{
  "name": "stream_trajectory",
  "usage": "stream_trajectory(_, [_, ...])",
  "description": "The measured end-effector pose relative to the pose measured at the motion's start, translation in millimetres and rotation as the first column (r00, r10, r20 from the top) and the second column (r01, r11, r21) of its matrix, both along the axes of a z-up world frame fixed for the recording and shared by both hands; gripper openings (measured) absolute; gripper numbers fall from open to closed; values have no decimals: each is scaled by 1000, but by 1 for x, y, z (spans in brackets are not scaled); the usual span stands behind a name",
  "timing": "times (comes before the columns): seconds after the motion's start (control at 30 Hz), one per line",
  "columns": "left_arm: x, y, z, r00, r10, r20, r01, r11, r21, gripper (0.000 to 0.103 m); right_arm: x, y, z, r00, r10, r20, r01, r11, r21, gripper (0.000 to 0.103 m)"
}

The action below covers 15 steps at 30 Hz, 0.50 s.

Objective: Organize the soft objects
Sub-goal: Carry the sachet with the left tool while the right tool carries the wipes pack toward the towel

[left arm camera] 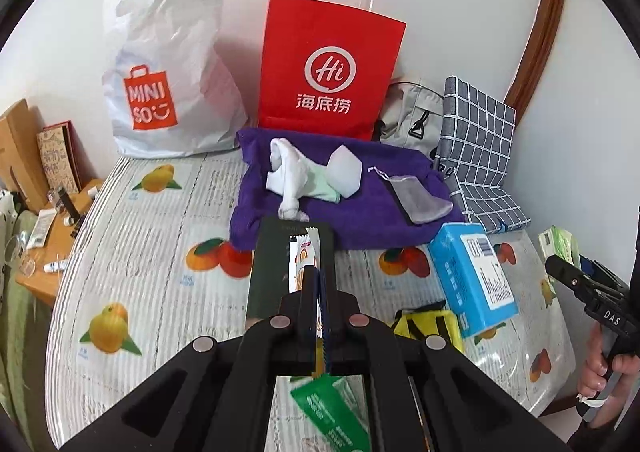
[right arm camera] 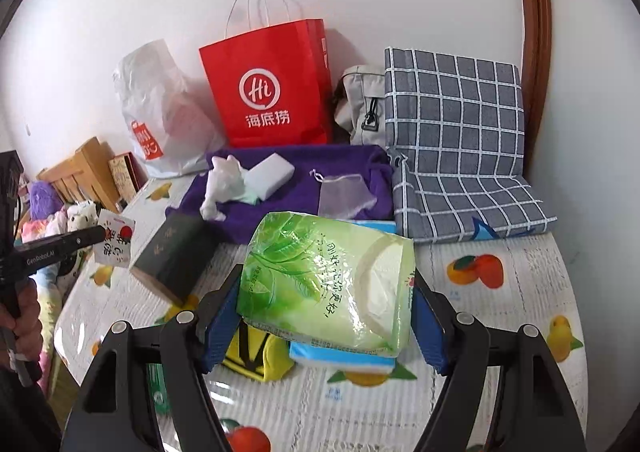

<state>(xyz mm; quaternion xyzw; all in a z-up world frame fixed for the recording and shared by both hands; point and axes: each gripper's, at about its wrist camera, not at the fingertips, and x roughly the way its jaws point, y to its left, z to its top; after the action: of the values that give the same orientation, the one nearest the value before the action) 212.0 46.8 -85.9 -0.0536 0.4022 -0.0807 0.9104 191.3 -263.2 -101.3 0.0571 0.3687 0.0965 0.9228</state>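
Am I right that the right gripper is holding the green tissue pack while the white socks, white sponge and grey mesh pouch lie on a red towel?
Not quite: the towel is purple, as the right wrist view shows. The right gripper does hold the green tissue pack, and the white socks, white sponge and grey mesh pouch lie on it.

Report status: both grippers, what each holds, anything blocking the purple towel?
Left gripper shut on small snack sachet. Right gripper clamped on green tissue pack. Purple towel already crowded: white socks, sponge, mesh pouch.
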Motion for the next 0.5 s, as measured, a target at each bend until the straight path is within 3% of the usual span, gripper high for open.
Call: stream_trajectory(0.5, [68,-23,0,999,-45,-18,45,999,10,3,68,14,8,1000,22,16,-23,1000,16,75])
